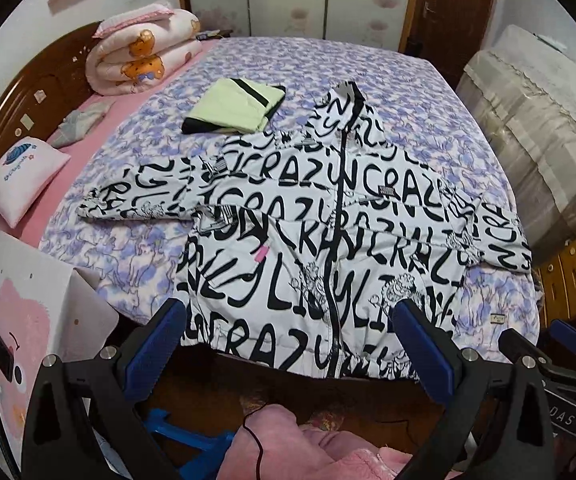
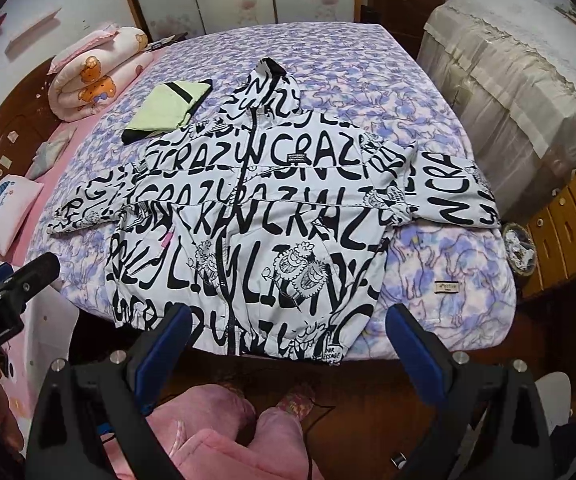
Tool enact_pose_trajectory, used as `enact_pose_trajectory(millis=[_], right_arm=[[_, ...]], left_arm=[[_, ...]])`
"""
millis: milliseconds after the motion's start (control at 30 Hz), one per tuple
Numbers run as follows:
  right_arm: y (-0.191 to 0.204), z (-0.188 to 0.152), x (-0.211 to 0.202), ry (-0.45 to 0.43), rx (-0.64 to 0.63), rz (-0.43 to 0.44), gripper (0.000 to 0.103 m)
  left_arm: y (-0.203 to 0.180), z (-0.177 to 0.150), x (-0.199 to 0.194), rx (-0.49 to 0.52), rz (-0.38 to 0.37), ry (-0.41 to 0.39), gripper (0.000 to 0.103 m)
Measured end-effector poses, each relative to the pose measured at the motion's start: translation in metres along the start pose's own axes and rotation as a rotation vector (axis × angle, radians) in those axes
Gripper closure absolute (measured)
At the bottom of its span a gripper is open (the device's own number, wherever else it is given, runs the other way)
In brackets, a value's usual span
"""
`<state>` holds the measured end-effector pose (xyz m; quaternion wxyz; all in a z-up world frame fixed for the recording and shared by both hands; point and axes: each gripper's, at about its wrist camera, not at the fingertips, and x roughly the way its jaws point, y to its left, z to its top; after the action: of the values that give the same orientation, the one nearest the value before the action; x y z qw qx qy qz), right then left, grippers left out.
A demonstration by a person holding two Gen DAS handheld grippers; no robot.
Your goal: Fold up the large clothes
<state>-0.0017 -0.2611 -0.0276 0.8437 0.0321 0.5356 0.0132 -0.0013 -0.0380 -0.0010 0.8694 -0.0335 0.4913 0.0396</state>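
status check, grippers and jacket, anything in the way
Left gripper and right gripper open, holding nothing. Jacket flat, unfolded, sleeves out, hem at bed edge. Folded green garment touching its left shoulder.

bed (image 1: 368,64) – purple floral cover | on it: lettered jacket (image 1: 328,240) spread flat, folded green garment (image 1: 236,108), rolled quilt (image 1: 140,56)

Soft, even indoor light, faint shadows, sharp centre (heavy fisheye bending, black vignetted corners).

Both the left gripper (image 1: 288,332) and the right gripper (image 2: 288,336) have black plastic frames with silver screws and blue ribbed fingers (image 1: 156,344). White lettering marks a black body at left of the right-wrist view. Fluffy pink clothing (image 2: 224,432) fills the bottom centre.
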Motion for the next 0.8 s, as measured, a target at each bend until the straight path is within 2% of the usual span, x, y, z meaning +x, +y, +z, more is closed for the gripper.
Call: enact_pose_trajectory(millis=[200,367,467,600,800], right_arm=[[-0.004,0.009,0.008,0.006,0.032,0.015,0.005],[0.002,0.018,0.019,0.012,0.047,0.001,0.005],[0.011,0.026,0.028,0.025,0.065,-0.011,0.005],[0.033,0.043,0.042,0.037,0.093,-0.033,0.005],[0.085,0.072,0.072,0.066,0.106,-0.052,0.005]], left_arm=[[0.011,0.011,-0.001,-0.033,0.009,-0.005,0.001],[0.039,0.024,0.020,-0.090,0.010,0.046,0.001],[0.066,0.032,0.039,-0.141,-0.008,0.087,0.001],[0.102,0.049,0.061,-0.163,0.017,0.110,0.001],[0.173,0.088,0.102,-0.190,0.023,0.148,0.001]])
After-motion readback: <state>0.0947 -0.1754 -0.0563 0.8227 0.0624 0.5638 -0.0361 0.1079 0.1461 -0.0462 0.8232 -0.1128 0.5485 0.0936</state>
